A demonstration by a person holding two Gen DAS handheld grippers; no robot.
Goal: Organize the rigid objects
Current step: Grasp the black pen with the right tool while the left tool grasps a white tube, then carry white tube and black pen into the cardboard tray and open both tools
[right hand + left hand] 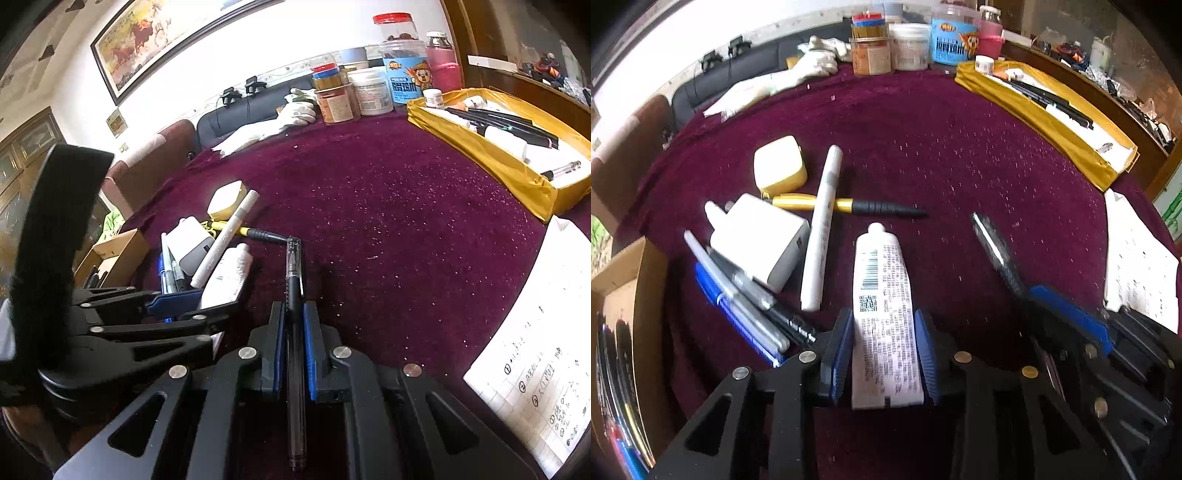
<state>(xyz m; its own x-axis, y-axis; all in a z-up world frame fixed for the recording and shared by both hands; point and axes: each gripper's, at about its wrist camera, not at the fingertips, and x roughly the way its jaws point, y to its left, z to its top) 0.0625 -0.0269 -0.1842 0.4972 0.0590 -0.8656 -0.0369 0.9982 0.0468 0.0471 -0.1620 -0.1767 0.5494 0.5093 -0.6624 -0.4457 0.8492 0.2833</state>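
My left gripper (884,325) is shut on a white printed tube (881,306) above the maroon cloth. My right gripper (294,314) is shut on a clear black-ink pen (294,295); it also shows in the left wrist view (993,247). To the left lie a white marker (822,229), a gold and black pen (849,206), a white charger (761,240), a yellow-white case (780,166) and several pens (746,306). The left gripper (184,299) with the tube (229,273) shows in the right wrist view.
A yellow tray (1034,110) with pens stands at the back right; it also shows in the right wrist view (517,173). Jars (908,46) and white gloves (812,62) line the back. A cardboard box (624,295) sits left. Printed papers (535,350) lie right.
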